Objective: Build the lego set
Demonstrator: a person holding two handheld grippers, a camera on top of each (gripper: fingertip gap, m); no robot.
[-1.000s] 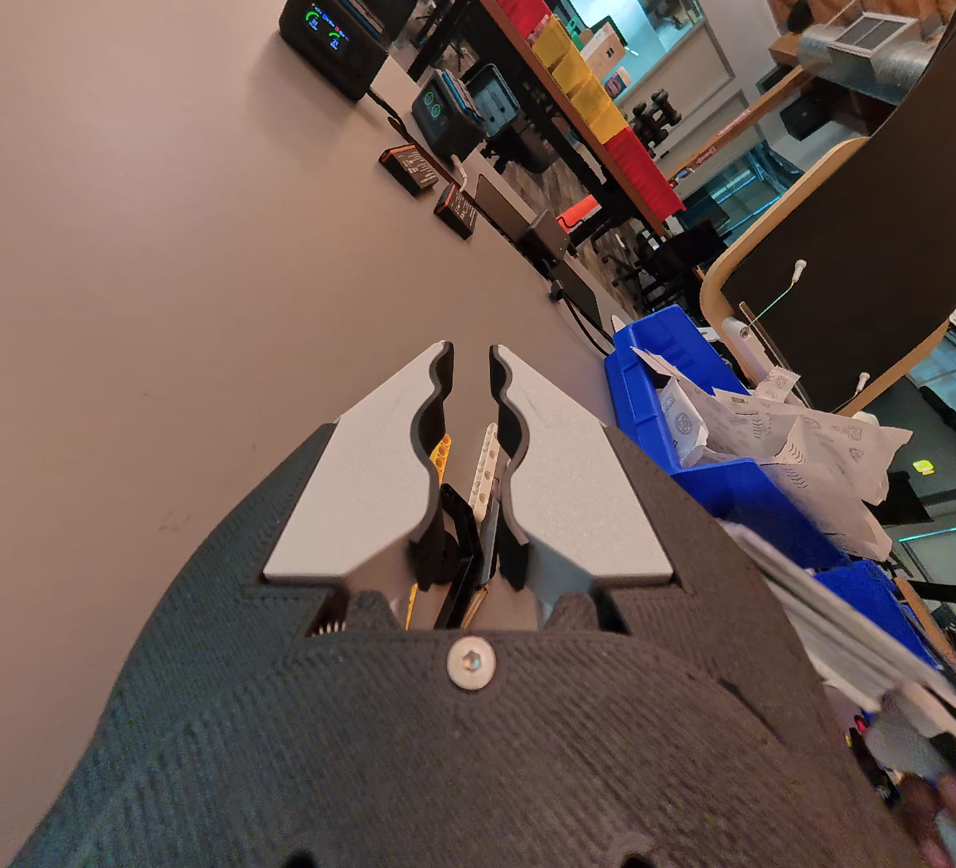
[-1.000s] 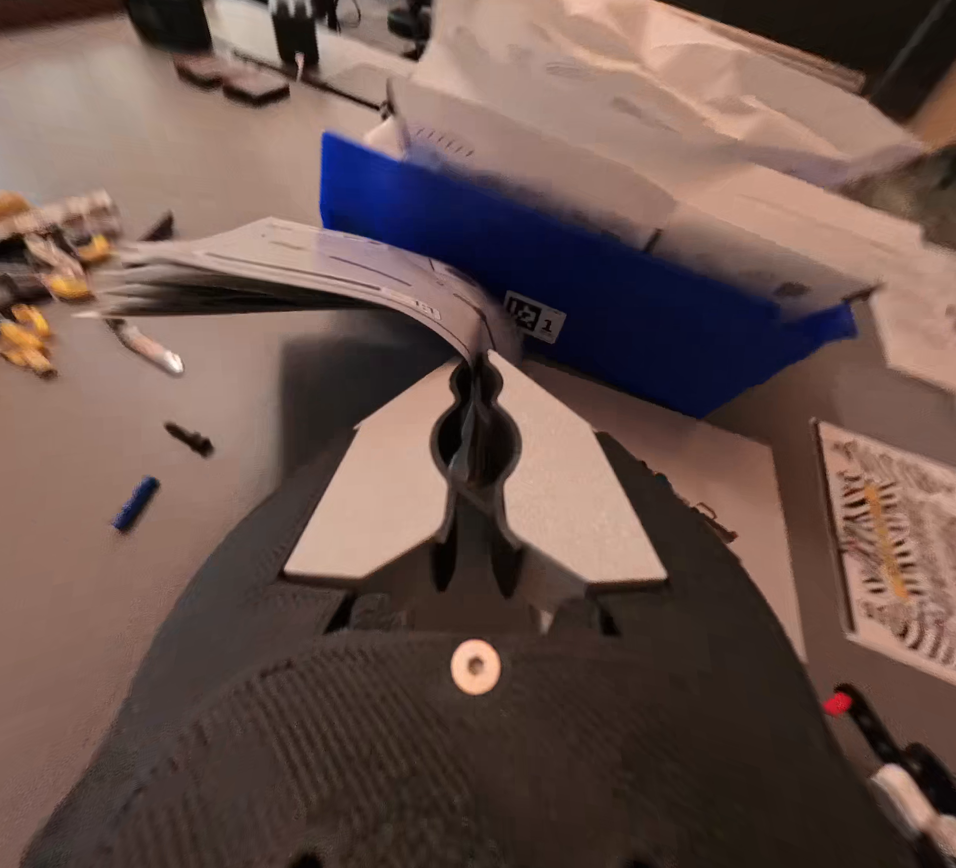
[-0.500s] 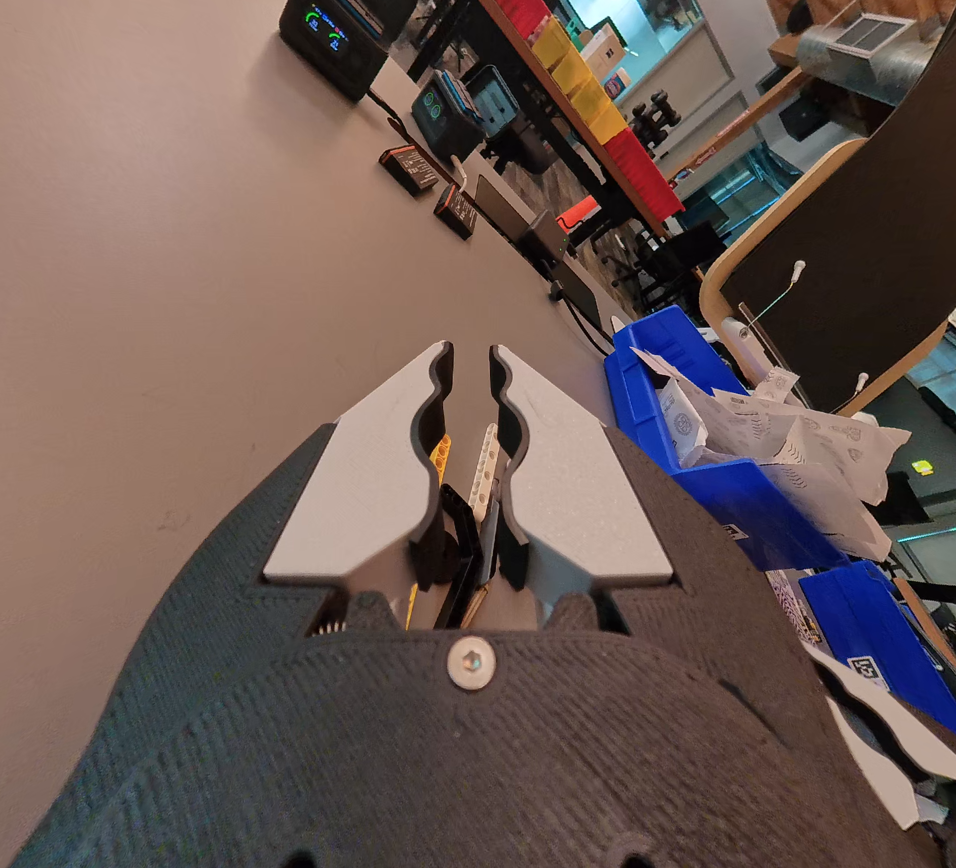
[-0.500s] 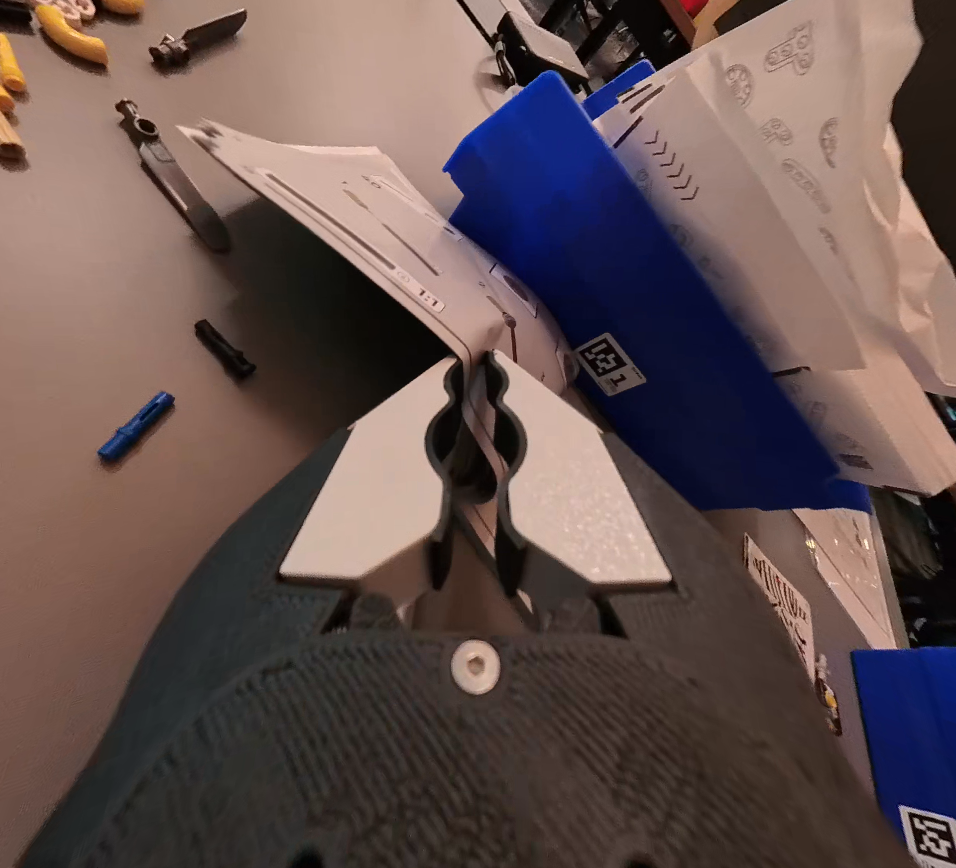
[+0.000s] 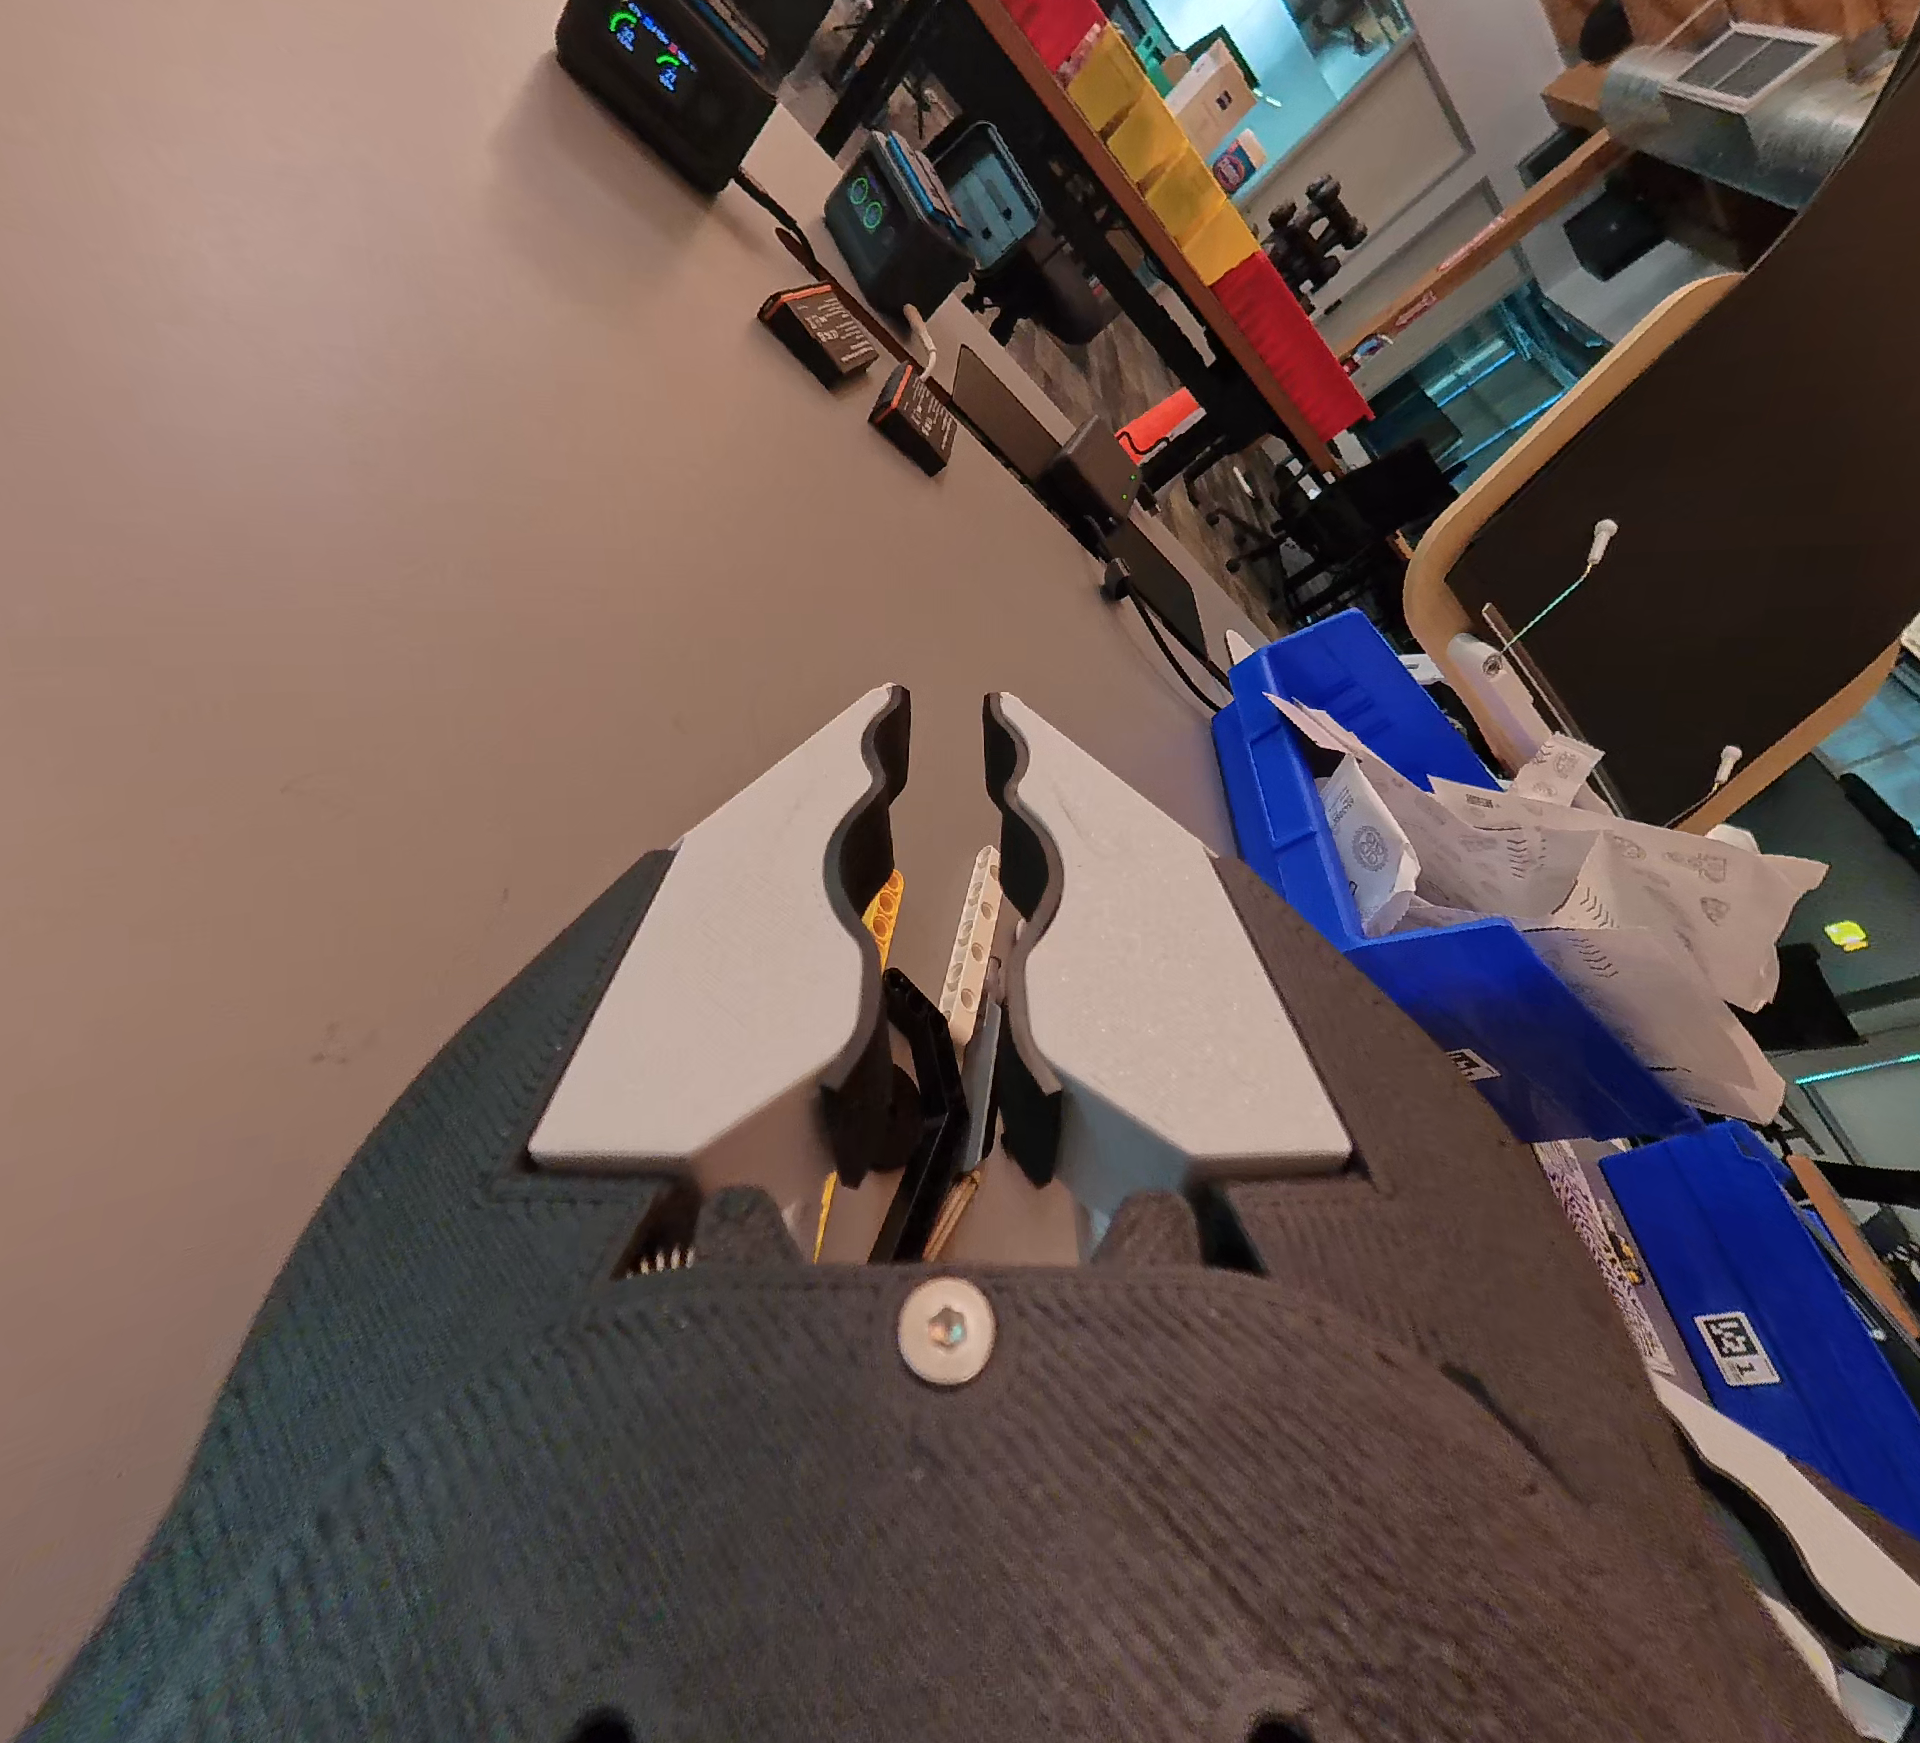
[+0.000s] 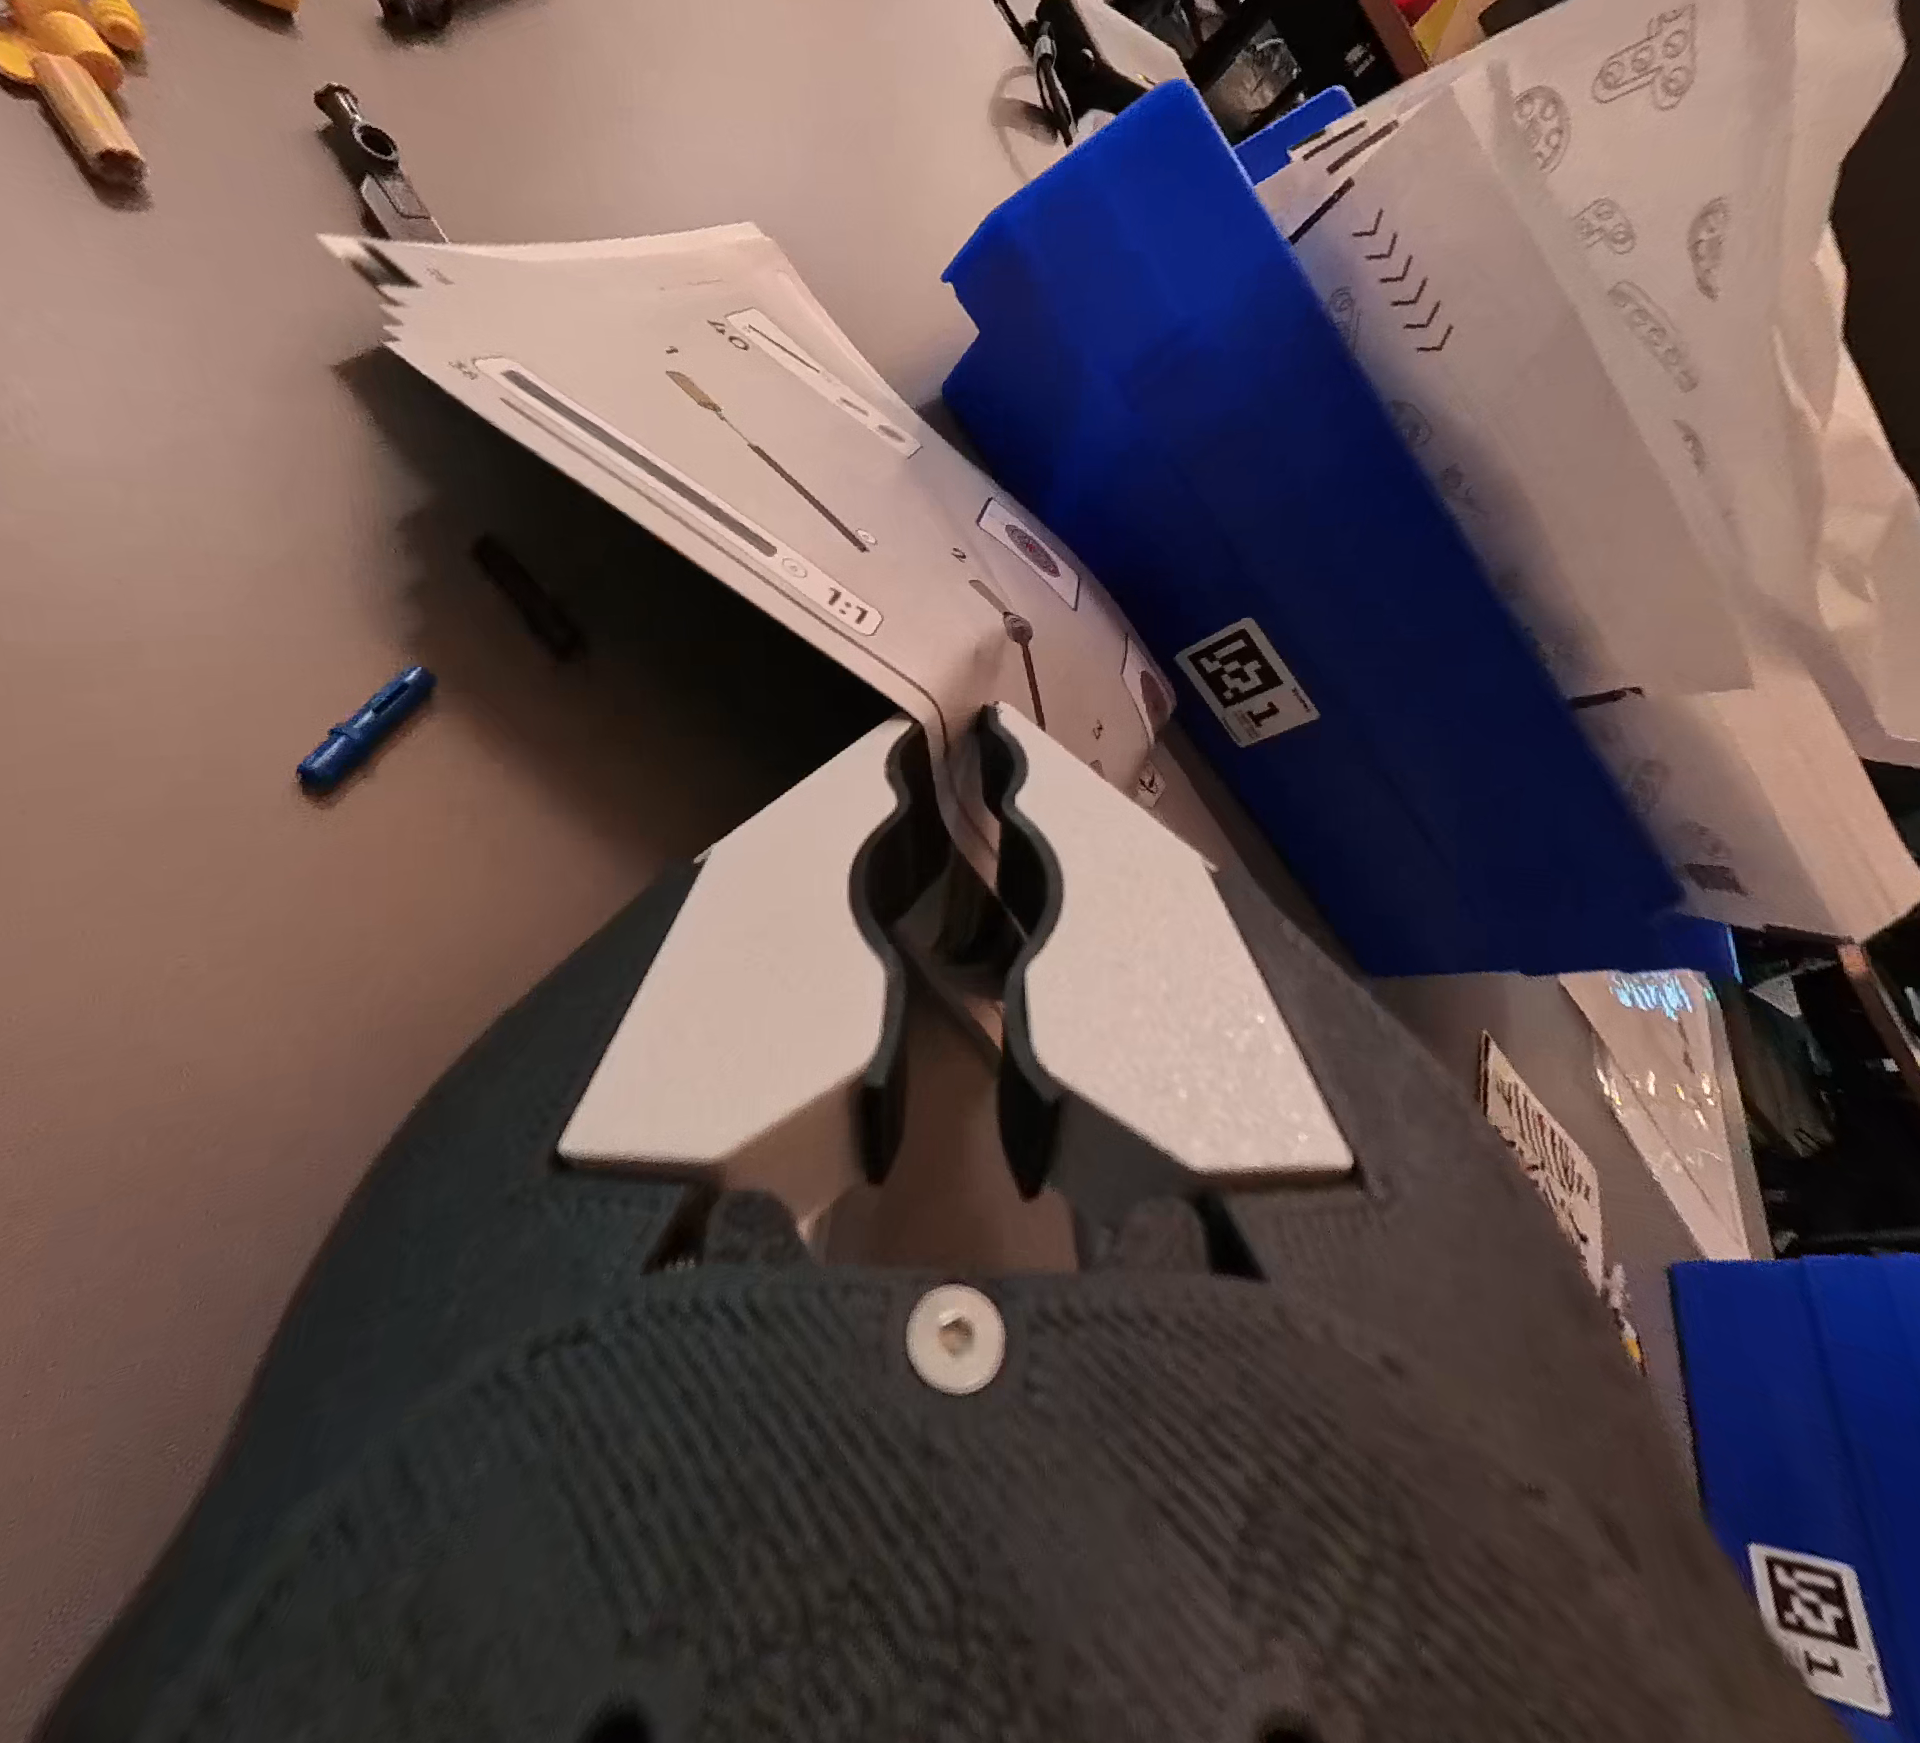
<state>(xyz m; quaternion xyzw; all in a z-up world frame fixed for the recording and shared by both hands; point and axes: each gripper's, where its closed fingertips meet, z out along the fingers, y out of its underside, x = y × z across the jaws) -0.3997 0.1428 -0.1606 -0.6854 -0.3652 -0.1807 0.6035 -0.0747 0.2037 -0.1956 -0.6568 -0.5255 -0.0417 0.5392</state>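
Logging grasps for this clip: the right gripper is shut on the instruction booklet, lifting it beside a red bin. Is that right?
One detail is wrong: the bin is blue, not red. The right wrist view shows the right gripper shut on the instruction booklet, lifting it beside a blue bin.

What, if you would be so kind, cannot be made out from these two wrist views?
- Left wrist view: the black, white and yellow lego assembly is mostly hidden between the left gripper's grey fingers.
- Right wrist view: the white instruction booklet covers a black pin in its shadow.
- Right wrist view: yellow lego pieces are cut off by the left edge.
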